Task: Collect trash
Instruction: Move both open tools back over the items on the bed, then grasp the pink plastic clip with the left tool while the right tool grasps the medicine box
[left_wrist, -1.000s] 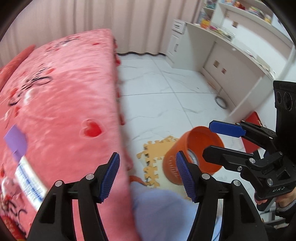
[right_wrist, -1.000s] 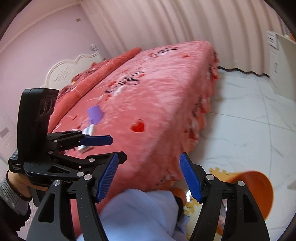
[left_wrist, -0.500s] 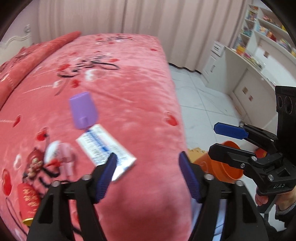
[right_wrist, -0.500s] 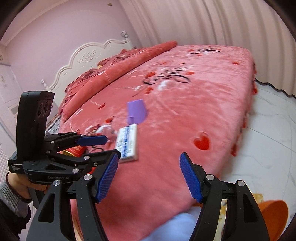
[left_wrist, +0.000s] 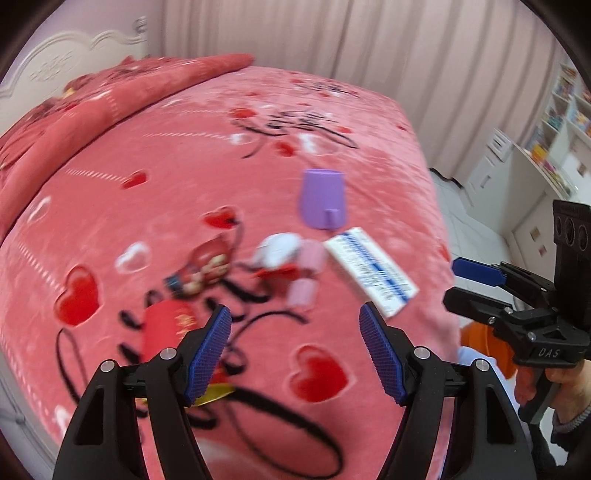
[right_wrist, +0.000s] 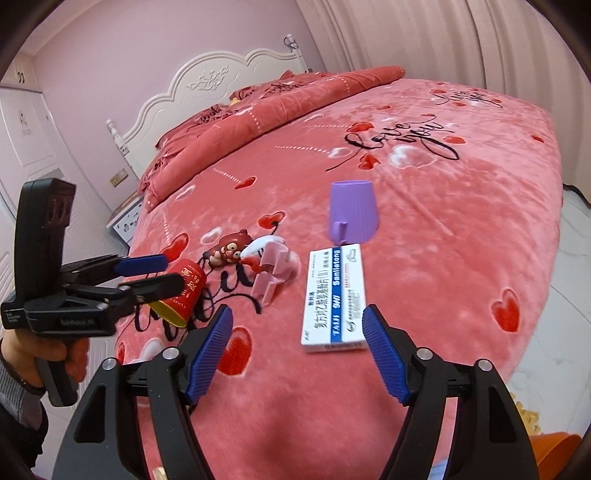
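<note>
Hovering over the plush bedspread (right_wrist: 424, 258), the empty left gripper (left_wrist: 295, 350) gaped; the right gripper (right_wrist: 297, 350) was widening near the flat box (right_wrist: 334, 299) by the edge.

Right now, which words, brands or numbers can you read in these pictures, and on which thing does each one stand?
"Love you": red blanket, black script.
"Sanlictong", roughly: white and blue medicine box; its Chinese print is too small.
"DAS": right gripper body.
Red can: gold characters, unreadable.
Left gripper body: blurred.
</note>
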